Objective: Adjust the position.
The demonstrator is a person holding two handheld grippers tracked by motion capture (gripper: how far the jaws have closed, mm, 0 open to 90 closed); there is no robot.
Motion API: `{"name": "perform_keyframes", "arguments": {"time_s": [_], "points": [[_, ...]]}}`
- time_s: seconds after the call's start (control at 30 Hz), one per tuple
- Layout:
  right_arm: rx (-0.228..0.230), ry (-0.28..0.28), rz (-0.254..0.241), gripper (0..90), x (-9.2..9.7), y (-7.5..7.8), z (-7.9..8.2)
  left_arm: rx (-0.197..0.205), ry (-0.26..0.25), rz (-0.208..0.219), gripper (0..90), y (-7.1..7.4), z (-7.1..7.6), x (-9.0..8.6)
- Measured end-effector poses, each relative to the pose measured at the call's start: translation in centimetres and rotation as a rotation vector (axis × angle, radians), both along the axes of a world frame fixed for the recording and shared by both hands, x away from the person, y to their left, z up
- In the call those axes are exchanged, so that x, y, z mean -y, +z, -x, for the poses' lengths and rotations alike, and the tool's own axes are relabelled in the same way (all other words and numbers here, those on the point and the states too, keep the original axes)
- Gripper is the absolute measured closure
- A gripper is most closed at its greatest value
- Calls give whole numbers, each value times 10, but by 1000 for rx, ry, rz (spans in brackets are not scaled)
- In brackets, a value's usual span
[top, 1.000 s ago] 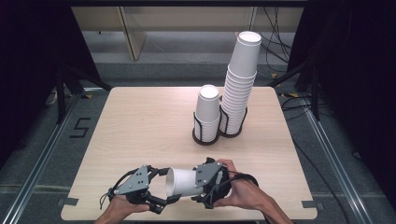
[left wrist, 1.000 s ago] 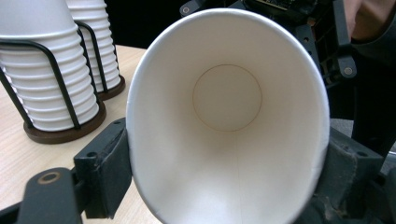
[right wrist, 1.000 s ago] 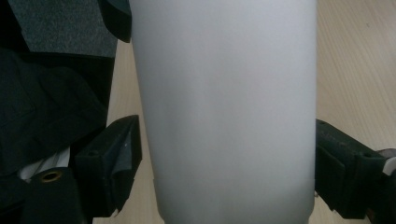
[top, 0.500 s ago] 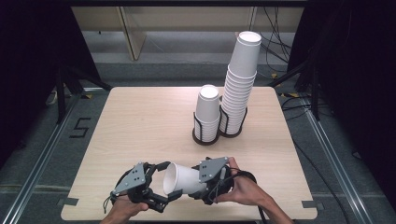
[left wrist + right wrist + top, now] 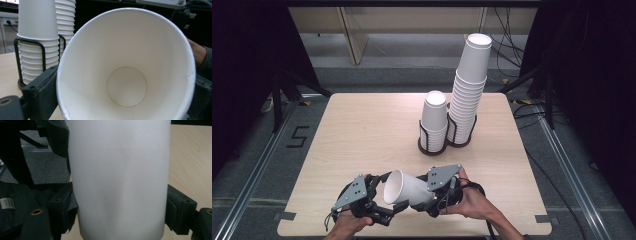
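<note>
The paper cup (image 5: 408, 190) lies sideways above the table's (image 5: 362, 135) near edge, the right gripper (image 5: 438, 192) clamped round its body. The left gripper (image 5: 379, 200), jaws just closing, flanks the rim, though contact is hard to judge. Grip gently there, or the thin rim will buckle

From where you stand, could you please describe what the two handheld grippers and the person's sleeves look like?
Both the left gripper and the right gripper are black, blocky tools, each topped by a grey three-cornered plate with small screws. Their jaws are matte black blocks; a brass-coloured eyelet shows on them in the gripper views. A black cable trails from the right one. A dark grey sleeve covers one wrist.
</note>
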State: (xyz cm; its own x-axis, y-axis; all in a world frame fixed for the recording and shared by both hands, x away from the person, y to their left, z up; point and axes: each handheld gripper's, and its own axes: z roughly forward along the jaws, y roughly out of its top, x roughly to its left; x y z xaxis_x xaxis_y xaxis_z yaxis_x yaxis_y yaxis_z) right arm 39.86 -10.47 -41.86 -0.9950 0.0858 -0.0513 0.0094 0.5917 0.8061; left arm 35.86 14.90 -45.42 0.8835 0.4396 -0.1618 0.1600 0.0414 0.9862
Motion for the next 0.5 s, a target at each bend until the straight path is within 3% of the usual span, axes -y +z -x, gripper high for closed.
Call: {"name": "perform_keyframes", "arguments": {"time_s": [0.13,0.3,0.5], "points": [[1,-9,6,236,-1,-4,0,-1,-13,4,84,0,-1,-2],[-7,-20,30,229,-4,-8,0,16,-17,-24,126,1,1,-1],[-22,-60,44,193,-3,-11,-2,4,17,-45,142,2,0,-2]]}}
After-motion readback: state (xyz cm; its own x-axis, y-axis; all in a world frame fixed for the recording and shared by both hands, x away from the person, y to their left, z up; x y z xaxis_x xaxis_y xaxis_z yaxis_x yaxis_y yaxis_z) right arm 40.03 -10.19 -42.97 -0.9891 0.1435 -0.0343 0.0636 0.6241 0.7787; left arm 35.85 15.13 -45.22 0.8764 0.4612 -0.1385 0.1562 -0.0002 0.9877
